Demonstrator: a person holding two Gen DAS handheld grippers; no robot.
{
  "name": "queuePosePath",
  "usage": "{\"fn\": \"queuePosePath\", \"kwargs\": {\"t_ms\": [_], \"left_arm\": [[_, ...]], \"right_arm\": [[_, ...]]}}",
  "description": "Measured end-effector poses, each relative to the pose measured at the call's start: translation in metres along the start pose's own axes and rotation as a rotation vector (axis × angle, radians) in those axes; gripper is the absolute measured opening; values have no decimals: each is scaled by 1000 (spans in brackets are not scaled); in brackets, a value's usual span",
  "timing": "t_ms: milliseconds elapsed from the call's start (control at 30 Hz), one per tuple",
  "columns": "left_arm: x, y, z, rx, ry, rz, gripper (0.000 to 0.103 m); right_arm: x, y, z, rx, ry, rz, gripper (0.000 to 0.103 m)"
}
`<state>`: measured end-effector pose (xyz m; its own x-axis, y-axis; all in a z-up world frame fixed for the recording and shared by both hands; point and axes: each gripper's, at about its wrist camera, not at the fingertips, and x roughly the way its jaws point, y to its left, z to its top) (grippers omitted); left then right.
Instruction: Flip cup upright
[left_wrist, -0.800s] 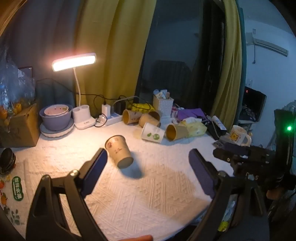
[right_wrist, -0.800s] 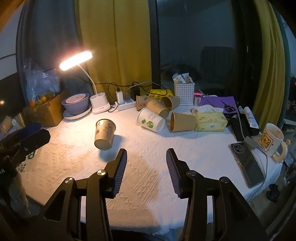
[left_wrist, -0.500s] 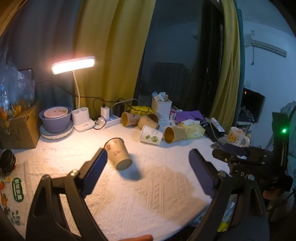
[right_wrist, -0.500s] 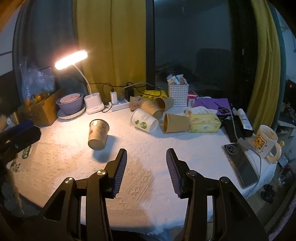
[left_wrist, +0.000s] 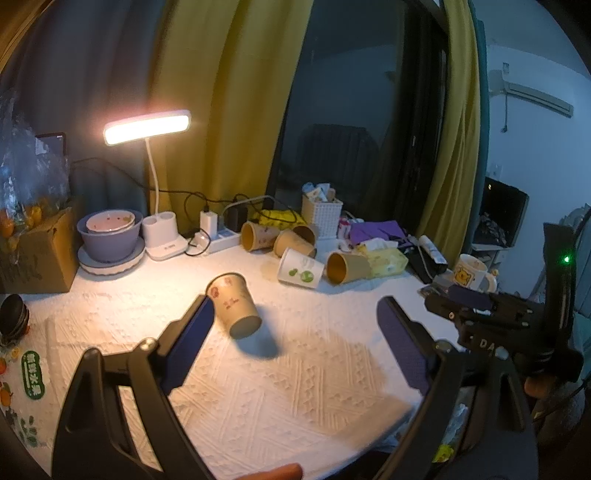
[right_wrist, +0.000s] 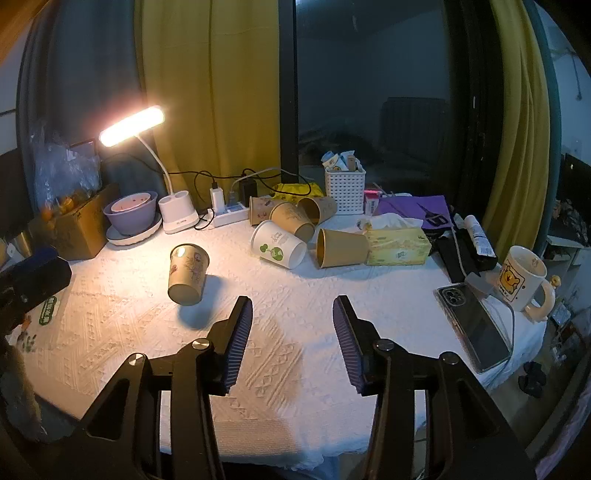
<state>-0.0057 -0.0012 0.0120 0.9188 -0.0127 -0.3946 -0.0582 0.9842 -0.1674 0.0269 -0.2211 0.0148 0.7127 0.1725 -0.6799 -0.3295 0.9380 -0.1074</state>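
A printed paper cup lies on its side on the white tablecloth, its base toward me and its mouth toward the lamp; it also shows in the right wrist view. My left gripper is open and empty, and its left finger is just beside the cup's left. My right gripper is open and empty, above the cloth to the right of the cup. The right gripper's body shows at the right of the left wrist view.
Several more paper cups lie on their sides at the back beside a tissue pack. A lit desk lamp, a purple bowl, a cardboard box, a power strip, a white basket, a phone and a mug stand around.
Both grippers have shifted slightly; the table scene has slid a little in both views. The cup has not moved and both grippers stay open.
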Motion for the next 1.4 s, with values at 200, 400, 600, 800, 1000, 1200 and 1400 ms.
{"fn": "queuePosePath", "kwargs": {"t_ms": [200, 400, 600, 800, 1000, 1200, 1400], "left_arm": [[2, -3, -1, 4, 3, -4, 91], [2, -3, -3, 3, 2, -5, 91], [3, -2, -4, -7, 5, -14, 91], [2, 1, -4, -6, 5, -17, 91], [2, 0, -5, 4, 3, -14, 91], [2, 0, -4, 4, -2, -17, 91], [0, 2, -3, 3, -10, -24, 91]], "right_arm": [[-1, -2, -1, 8, -1, -5, 49], [-2, -4, -2, 15, -7, -8, 49], [-1, -2, -1, 7, -2, -4, 49], [-1, 1, -1, 4, -2, -5, 49], [0, 1, 0, 3, 0, -4, 49], [-1, 2, -1, 3, -1, -5, 49], [-1, 3, 0, 1, -2, -6, 49]]}}
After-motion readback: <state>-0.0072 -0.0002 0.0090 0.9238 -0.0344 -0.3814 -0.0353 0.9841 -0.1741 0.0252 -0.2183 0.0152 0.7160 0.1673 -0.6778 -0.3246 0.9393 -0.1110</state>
